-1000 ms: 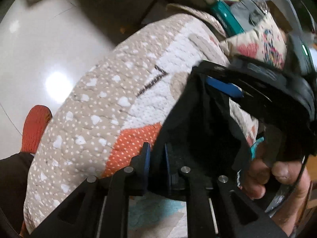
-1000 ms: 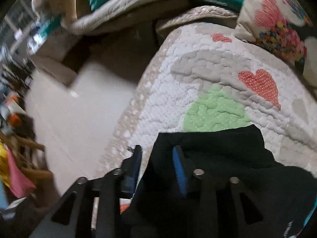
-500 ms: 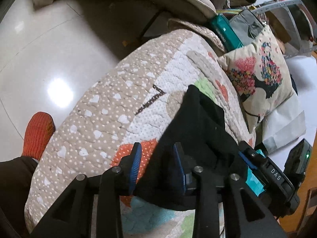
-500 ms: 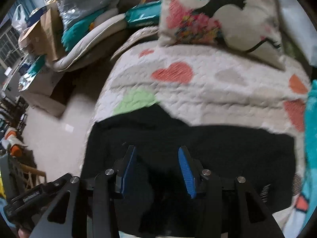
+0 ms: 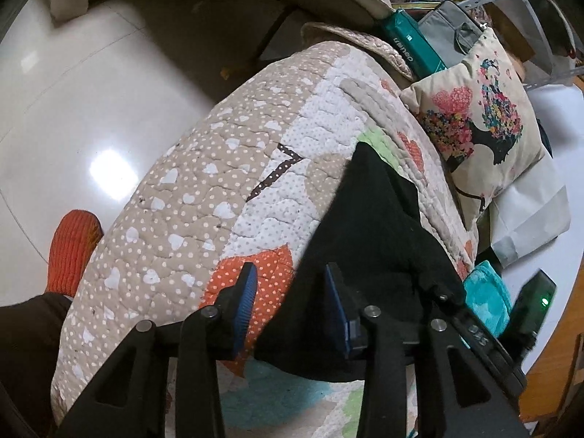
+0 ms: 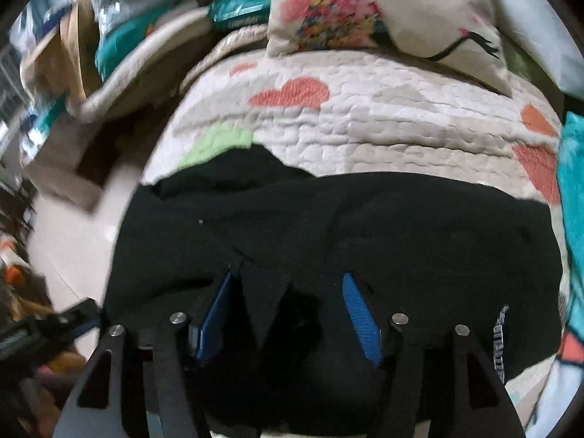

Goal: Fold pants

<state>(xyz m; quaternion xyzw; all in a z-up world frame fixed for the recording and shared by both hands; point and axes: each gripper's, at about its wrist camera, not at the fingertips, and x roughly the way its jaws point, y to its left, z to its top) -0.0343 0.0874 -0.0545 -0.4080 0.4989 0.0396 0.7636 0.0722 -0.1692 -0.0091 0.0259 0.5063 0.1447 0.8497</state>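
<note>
Both grippers have let go: the left gripper (image 5: 288, 292) and right gripper (image 6: 288, 303) now gape wide above the black pants (image 6: 365, 226), which lie folded on the quilt (image 5: 204, 197) below the floral pillow (image 5: 481, 109), so this fold looks finished.

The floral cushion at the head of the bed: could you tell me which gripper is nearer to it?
Right. The right gripper sits over the black pants, facing the floral cushion. The left gripper hangs at the quilt's edge, farther off.
</note>
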